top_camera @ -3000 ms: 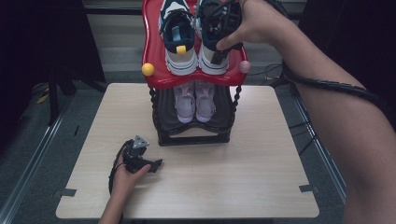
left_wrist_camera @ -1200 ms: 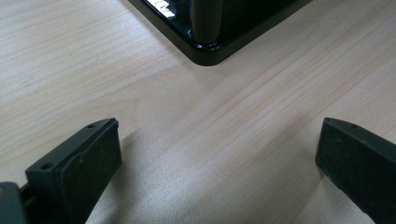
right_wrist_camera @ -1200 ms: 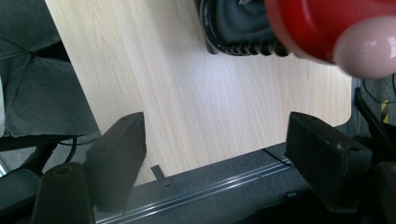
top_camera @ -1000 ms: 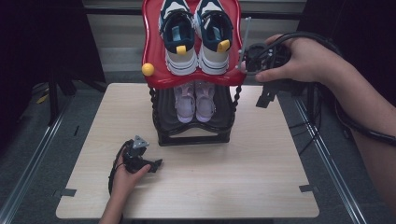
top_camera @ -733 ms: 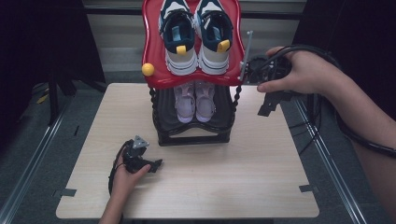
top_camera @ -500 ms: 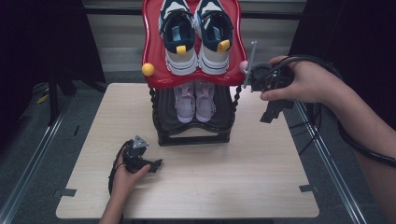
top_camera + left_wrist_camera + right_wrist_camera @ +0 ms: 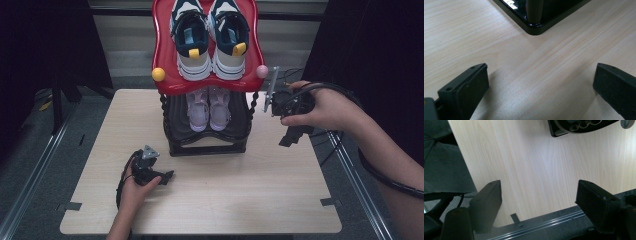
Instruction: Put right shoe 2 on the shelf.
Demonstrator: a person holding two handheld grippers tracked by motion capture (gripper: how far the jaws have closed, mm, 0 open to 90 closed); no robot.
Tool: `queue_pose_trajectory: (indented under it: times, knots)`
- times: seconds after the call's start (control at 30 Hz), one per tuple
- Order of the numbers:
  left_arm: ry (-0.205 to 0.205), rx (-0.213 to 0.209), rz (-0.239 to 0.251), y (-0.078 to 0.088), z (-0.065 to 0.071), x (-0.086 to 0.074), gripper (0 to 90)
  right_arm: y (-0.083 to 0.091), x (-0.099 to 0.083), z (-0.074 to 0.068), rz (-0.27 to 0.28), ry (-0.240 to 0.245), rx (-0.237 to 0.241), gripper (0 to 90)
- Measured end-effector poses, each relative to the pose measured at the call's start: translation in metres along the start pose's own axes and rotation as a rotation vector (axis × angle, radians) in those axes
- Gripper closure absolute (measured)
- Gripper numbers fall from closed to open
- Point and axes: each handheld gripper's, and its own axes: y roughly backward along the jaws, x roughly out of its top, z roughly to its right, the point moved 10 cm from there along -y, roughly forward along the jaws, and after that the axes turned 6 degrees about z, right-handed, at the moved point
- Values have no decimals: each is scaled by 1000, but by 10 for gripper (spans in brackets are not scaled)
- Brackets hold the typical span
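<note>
Standing at the far middle of the wooden table, the shoe rack served as the landmark for everything else. Its red top shelf carried a pair of white and navy sneakers, heels toward the person, and its black lower tier held a pair of pale pink shoes tucked under the red shelf. A yellow knob sat at the near left corner of the red shelf and a pink knob at its near right corner.

To the right of the rack, about level with the lower tier, the right gripper hung in the air in the person's hand, apart from the rack and holding nothing. The right gripper view looked down past its jaws, which stood spread wide with only bare table between them, toward the table's edge; the rack's black foot showed at the top of that view.

In front of the rack and a little to its left, the left gripper rested low on the table. Its jaws were spread wide and empty too, pointing at the rack's black base corner, near it but not touching.
</note>
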Motion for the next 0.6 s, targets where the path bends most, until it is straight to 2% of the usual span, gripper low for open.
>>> queue_pose_trajectory:
  times: [0.23,0.27,0.33,0.47,0.6]
  knots:
    - [1,0,1,0,0,0,0,-23,-4,-6,29,-9,23,202]
    - [1,0,1,0,0,0,0,-27,-5,-8,23,-23,29,202]
    - [0,-2,-1,0,0,0,0,-35,-6,-9,24,-8,32,202]
    - [1,-1,-2,0,0,0,0,-50,-9,-16,20,-26,62,198]
    - [1,-1,-3,0,0,0,0,-60,-12,-18,29,-27,66,187]
